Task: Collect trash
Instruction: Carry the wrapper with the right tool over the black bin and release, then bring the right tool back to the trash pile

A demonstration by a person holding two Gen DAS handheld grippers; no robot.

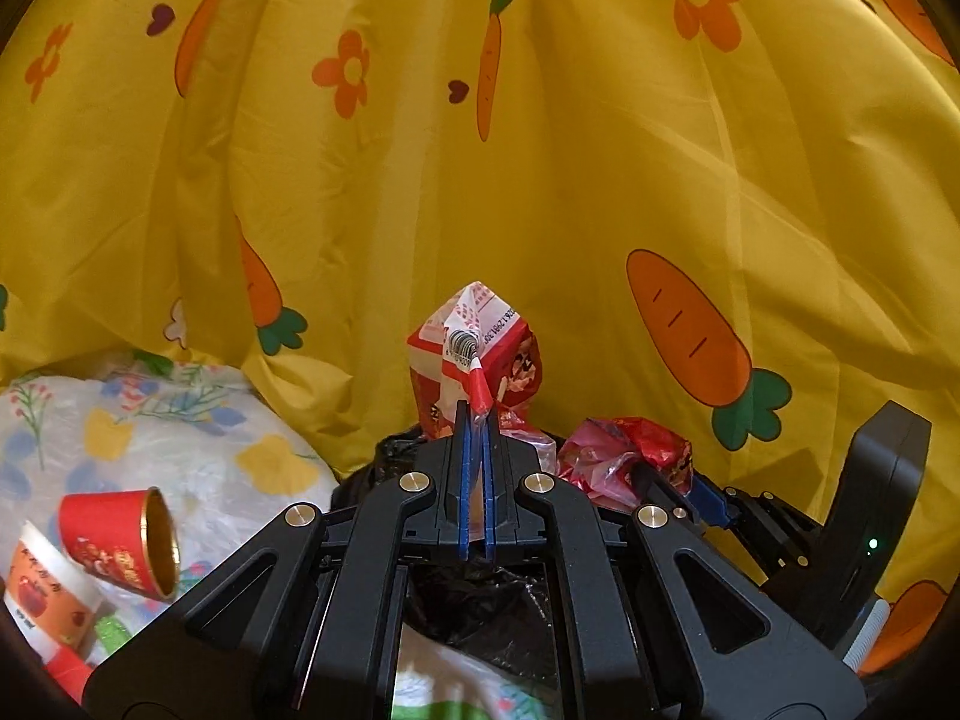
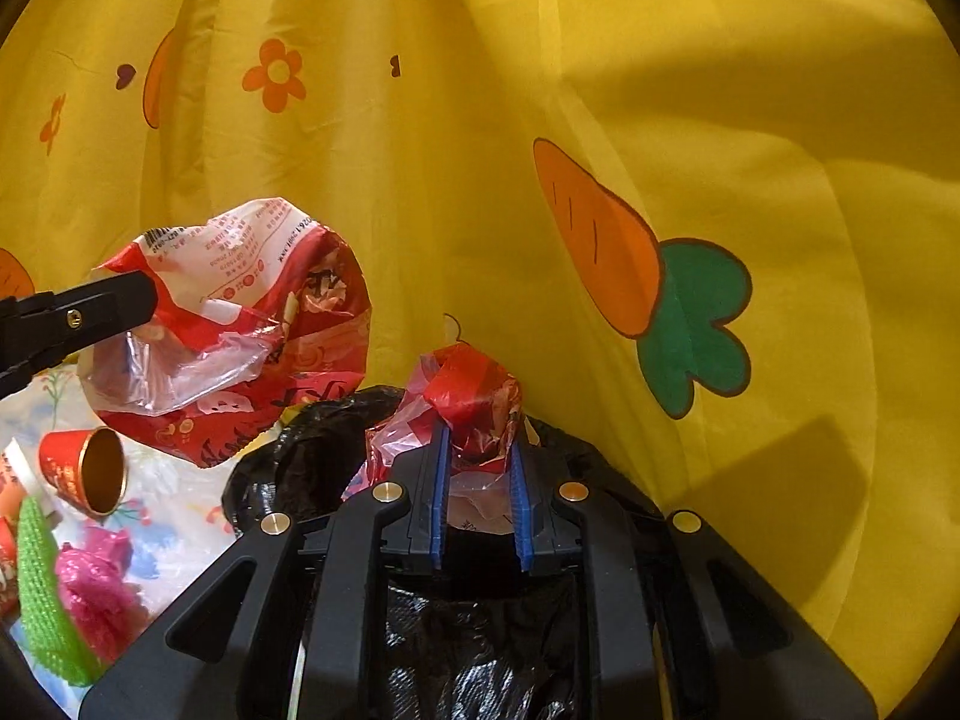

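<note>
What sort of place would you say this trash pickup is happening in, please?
Probably a home-style tabletop setup rather than a real kitchen: a yellow carrot-print cloth hangs as a backdrop, a floral plastic cover lies over the surface, and a black trash bag sits open near scattered litter such as a red paper cup.

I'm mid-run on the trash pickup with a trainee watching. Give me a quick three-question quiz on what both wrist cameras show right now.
1. True or false: both grippers hold something.
2. What lies below the right gripper?
A. black trash bag
B. blue bucket
C. cardboard box
3. How does the red paper cup lie?

Key:
1. True: left gripper pinches a red-and-white wrapper; right grips a crumpled red wrapper.
2. A
3. On its side, on the floral sheet.
</note>
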